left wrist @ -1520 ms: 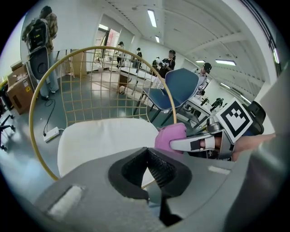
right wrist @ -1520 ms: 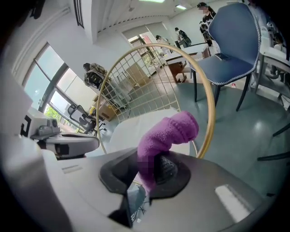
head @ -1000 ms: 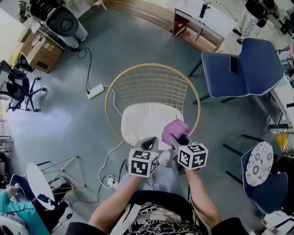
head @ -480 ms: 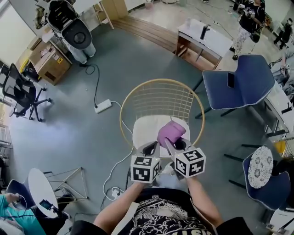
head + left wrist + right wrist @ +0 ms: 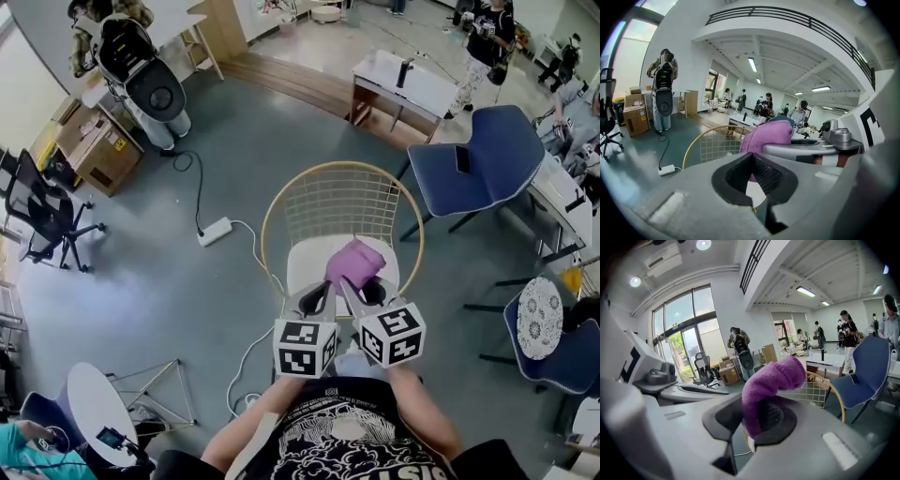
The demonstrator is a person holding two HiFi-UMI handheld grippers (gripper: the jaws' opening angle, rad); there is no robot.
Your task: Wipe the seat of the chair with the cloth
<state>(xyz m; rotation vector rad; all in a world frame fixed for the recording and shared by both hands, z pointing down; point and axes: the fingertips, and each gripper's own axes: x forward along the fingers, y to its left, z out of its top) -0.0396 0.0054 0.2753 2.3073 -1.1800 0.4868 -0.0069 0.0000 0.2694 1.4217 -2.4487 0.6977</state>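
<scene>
A round wire-backed chair (image 5: 341,202) with a white seat cushion (image 5: 307,260) stands straight ahead of me. My right gripper (image 5: 352,287) is shut on a purple cloth (image 5: 353,262), which bunches up above the seat's near edge; the cloth (image 5: 771,383) also fills that gripper's own view, folded over between the pads. My left gripper (image 5: 313,298) hovers beside it on the left, shut with nothing between its jaws. From the left gripper view the cloth (image 5: 766,139) and the chair's gold rim (image 5: 708,134) lie just ahead.
A blue chair (image 5: 487,161) stands to the right with a dark phone on it. A white power strip (image 5: 215,231) and its cables trail on the grey floor to the left. A desk (image 5: 401,86) sits behind; a round patterned stool (image 5: 538,318) is at far right.
The view has tilted up and back, so the chair sits lower in frame. Both grippers stay together over the seat's near edge, with the cloth still held in the right one.
</scene>
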